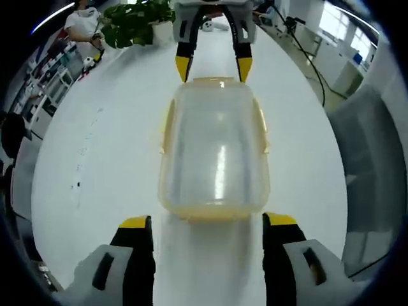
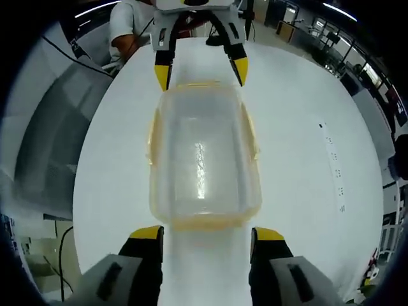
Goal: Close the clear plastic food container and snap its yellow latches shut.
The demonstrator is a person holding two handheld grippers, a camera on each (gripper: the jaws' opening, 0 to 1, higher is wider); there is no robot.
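A clear plastic container [image 1: 213, 146] with its lid on lies on the white table [image 1: 108, 159] between the two grippers. Yellow latches [image 1: 167, 124] run along its long sides and ends; the side ones stick out slightly. In the left gripper view my left gripper [image 1: 208, 220] is open, its yellow tips flanking the near end. My right gripper [image 1: 213, 69] faces it, open at the far end. From the right gripper view the container [image 2: 203, 156] sits ahead of the open right gripper [image 2: 208, 233], and the left gripper [image 2: 201, 72] stands open at its far end.
A potted plant [image 1: 137, 22] and a person [image 1: 83, 25] are at the far end of the table. A black cable [image 1: 309, 60] runs along the right edge. A person in a white shirt [image 2: 131, 25] stands behind the left gripper. Table edges curve away on both sides.
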